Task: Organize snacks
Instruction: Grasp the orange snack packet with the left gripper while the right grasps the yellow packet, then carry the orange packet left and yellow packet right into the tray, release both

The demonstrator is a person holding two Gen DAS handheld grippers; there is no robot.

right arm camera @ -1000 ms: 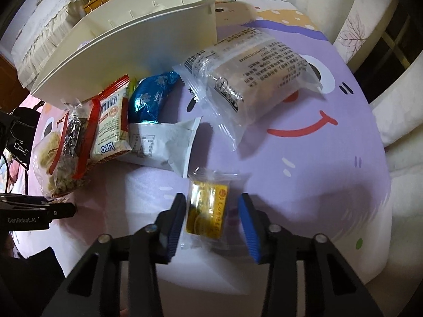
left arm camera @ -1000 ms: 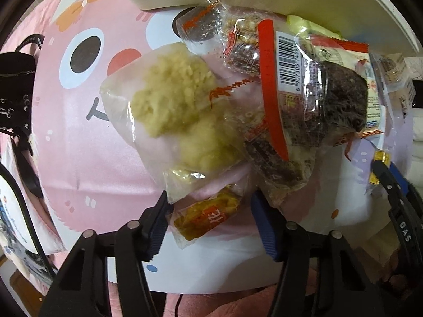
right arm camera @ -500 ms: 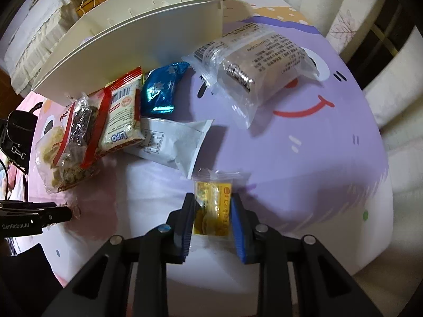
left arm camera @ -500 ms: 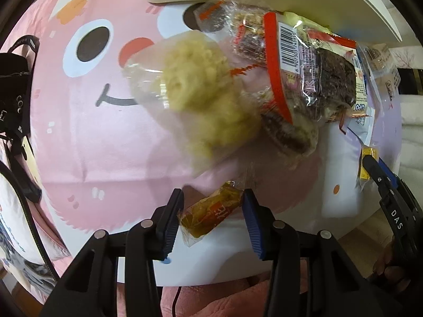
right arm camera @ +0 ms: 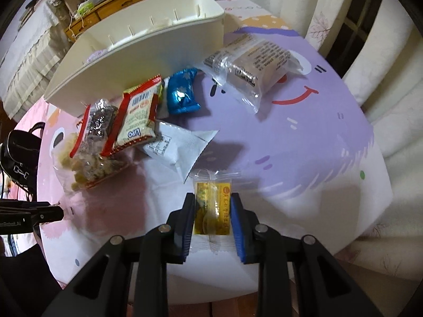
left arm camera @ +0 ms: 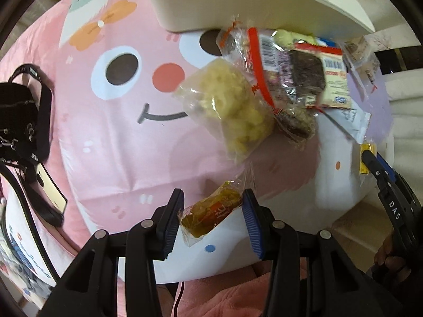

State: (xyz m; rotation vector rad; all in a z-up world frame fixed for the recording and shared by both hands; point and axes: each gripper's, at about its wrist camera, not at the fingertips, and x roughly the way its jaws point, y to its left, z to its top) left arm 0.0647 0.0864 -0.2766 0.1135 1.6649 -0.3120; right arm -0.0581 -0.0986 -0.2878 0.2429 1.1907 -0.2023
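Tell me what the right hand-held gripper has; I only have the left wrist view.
Observer: The right hand-held gripper is shut on a small yellow packet, pinched by its sides between the blue pads.
Operator: Report what is in the white bin.
Observer: In the right wrist view the white bin shows slotted inner walls; its floor is mostly hidden, so I cannot tell.
Operator: Name what lies right of the Lipo pack.
Observer: A shiny blue wrapper lies beside the Lipo pack, and past it a clear packet with printed text rests on the purple cloth.
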